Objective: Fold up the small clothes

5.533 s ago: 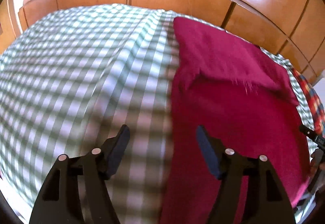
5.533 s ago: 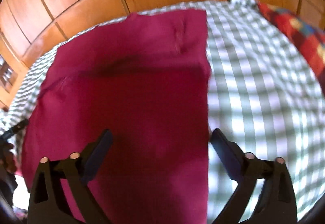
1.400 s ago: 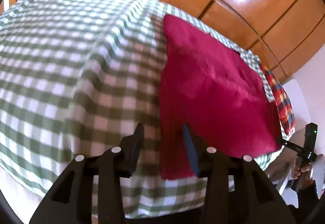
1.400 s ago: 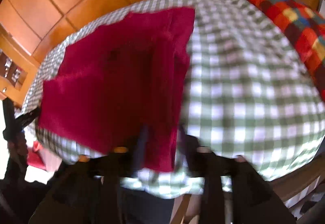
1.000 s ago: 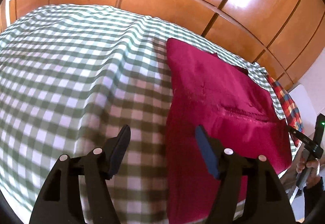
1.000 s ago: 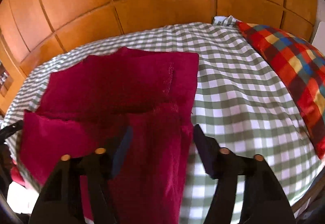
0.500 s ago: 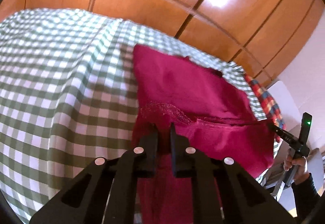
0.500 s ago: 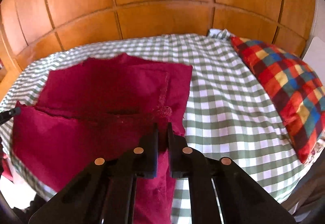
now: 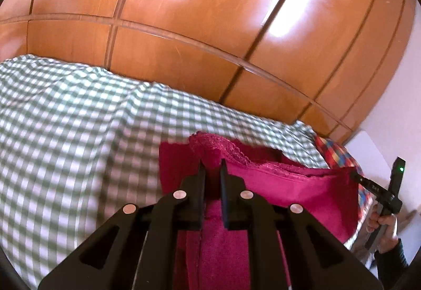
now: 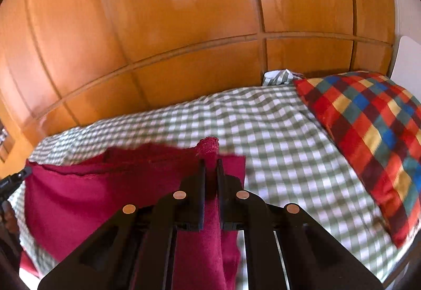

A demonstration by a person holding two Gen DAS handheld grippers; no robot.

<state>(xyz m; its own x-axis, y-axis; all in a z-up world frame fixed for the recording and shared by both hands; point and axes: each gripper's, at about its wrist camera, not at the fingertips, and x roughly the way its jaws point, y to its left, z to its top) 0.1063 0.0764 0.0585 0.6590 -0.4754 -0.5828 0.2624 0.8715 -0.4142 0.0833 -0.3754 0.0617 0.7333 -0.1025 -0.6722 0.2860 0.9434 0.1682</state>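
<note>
A crimson garment (image 9: 289, 190) lies on the green checked bed cover (image 9: 65, 132), its near hem lifted off the bed. My left gripper (image 9: 212, 166) is shut on the hem's left corner, a frilled edge bunching above the fingertips. In the right wrist view my right gripper (image 10: 210, 162) is shut on the right corner of the same crimson garment (image 10: 92, 192), cloth poking up between the pads. The hem stretches between both grippers in the air. The far part of the garment still rests on the bed cover (image 10: 263, 127).
A wooden panelled wardrobe (image 9: 210, 27) stands behind the bed. A red, blue and yellow checked pillow (image 10: 368, 137) lies at the bed's right end. A hand holding the other gripper's handle (image 9: 384, 213) shows at the right edge of the left wrist view.
Both grippers went from open over the near hem to shut on its two corners. They then rose and moved forward, lifting the hem toward the garment's far edge.
</note>
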